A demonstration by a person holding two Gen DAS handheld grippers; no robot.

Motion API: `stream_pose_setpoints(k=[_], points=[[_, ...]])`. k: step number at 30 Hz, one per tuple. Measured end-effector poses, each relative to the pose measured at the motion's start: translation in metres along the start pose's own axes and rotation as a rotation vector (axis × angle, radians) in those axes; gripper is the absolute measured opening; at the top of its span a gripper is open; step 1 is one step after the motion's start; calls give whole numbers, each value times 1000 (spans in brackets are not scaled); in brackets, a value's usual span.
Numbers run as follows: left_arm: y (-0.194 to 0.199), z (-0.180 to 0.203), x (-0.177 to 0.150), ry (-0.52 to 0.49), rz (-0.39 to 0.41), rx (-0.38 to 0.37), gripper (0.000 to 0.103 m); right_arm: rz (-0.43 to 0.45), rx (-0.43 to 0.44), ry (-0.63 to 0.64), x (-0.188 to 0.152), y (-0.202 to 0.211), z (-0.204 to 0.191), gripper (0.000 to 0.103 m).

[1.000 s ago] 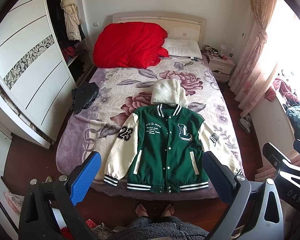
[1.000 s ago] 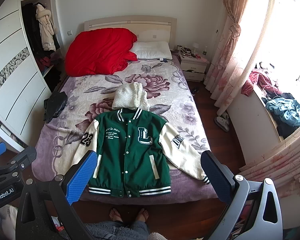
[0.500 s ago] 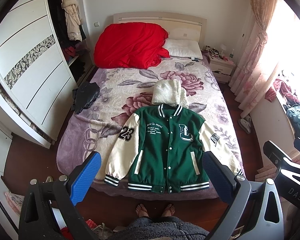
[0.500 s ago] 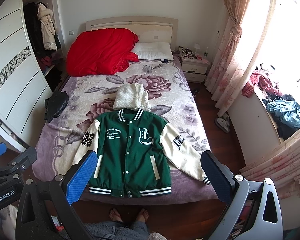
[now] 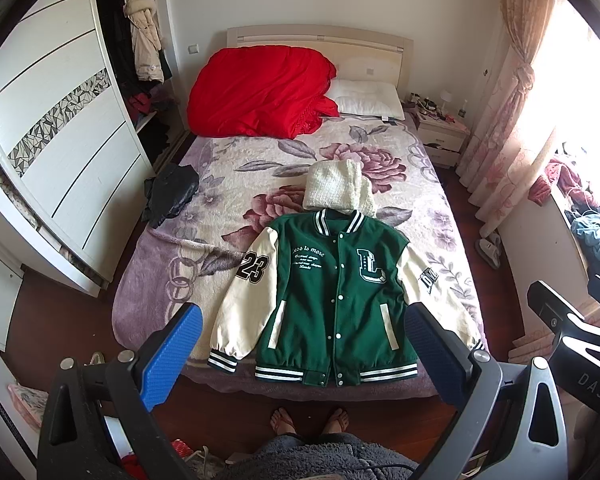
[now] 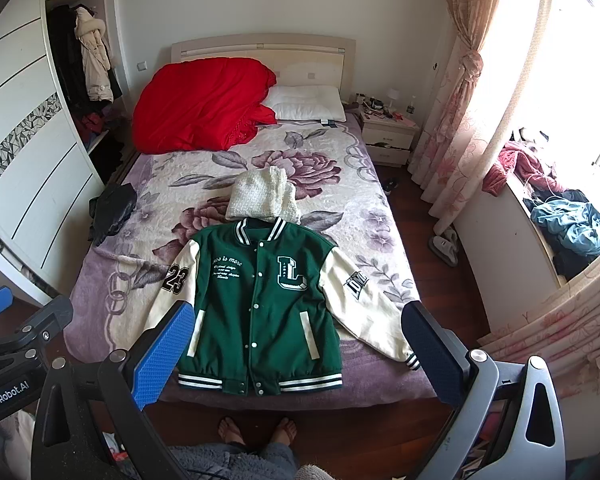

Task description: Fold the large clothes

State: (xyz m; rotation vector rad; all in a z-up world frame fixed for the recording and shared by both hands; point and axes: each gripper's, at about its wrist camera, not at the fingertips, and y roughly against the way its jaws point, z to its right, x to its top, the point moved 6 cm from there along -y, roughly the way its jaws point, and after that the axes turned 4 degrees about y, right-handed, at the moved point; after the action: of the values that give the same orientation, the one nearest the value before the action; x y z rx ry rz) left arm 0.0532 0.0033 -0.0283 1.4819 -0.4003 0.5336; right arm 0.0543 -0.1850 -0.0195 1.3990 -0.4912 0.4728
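Note:
A green varsity jacket (image 5: 336,296) (image 6: 260,304) with cream sleeves lies flat and face up at the foot of the bed, buttoned, sleeves spread outward. My left gripper (image 5: 304,354) hangs open well above and in front of it, nothing between its blue pads. My right gripper (image 6: 296,354) is likewise open and empty, high over the bed's foot. Each gripper's body shows at the edge of the other's view. A folded cream knit garment (image 5: 338,192) (image 6: 262,196) rests just beyond the jacket's collar.
The bed (image 5: 228,184) carries a floral blanket, a red duvet (image 5: 260,88), a white pillow (image 5: 368,98) and a dark garment (image 5: 172,194) at its left edge. A wardrobe (image 5: 60,152) stands left, a nightstand (image 5: 440,130) and curtains right. A person's bare feet (image 5: 310,420) are below.
Both views have shifted very slightly; the jacket and other things on the bed have not moved. Both grippers stay open.

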Motion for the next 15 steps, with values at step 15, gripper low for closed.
stream_pose_setpoints(k=[15], points=[[0, -1, -4, 0, -9, -22, 103, -10, 8, -1, 7, 4, -7, 103]])
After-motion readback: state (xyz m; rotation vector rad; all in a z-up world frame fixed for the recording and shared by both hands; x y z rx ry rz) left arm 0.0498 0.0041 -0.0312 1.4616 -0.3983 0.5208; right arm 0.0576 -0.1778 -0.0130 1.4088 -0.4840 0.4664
